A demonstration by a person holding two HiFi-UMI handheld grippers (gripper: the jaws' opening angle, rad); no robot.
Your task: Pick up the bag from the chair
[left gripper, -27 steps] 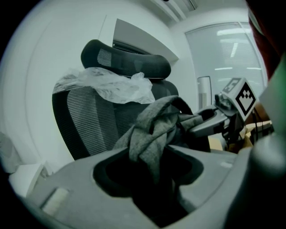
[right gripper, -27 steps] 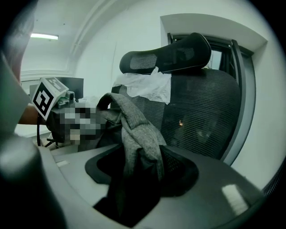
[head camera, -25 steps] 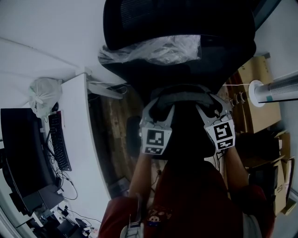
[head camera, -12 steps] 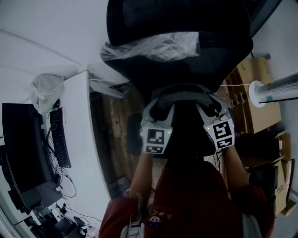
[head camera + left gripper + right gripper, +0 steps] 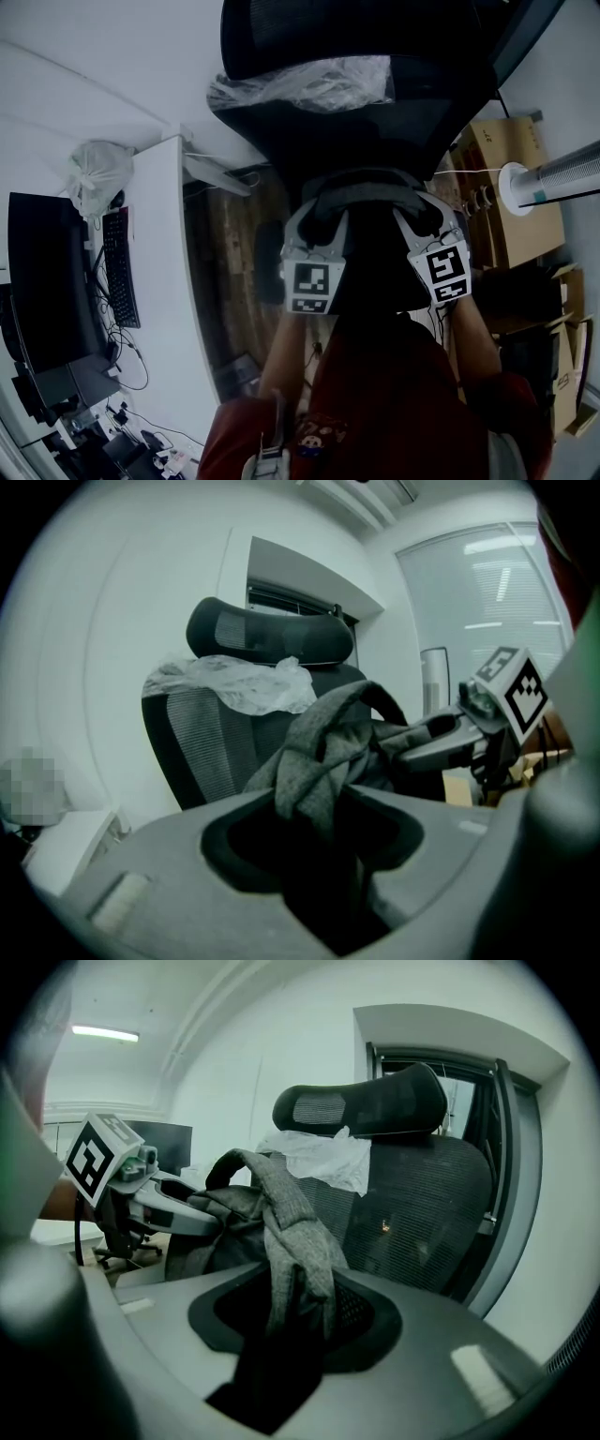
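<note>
A dark bag (image 5: 375, 267) with grey fabric straps (image 5: 361, 190) hangs between my two grippers, in front of a black mesh office chair (image 5: 375, 122). My left gripper (image 5: 323, 836) is shut on one grey strap (image 5: 314, 761), which runs down into its jaws. My right gripper (image 5: 286, 1335) is shut on the other strap (image 5: 291, 1232); its jaws have just been closing on it. In the head view the left gripper (image 5: 319, 211) and right gripper (image 5: 412, 208) stand side by side, pointing at the chair. The bag's lower part is hidden in shadow.
A crumpled clear plastic bag (image 5: 309, 84) lies on the chair, against its backrest. At the left is a white desk (image 5: 159, 281) with a keyboard (image 5: 119, 281), a monitor (image 5: 42, 281) and a white plastic sack (image 5: 94, 178). At the right are cardboard boxes (image 5: 506, 187) and a white tower fan (image 5: 553, 178).
In the head view the chair and its plastic bag have slid up and away from the grippers. Both grippers keep their hold on the straps and stay side by side.
</note>
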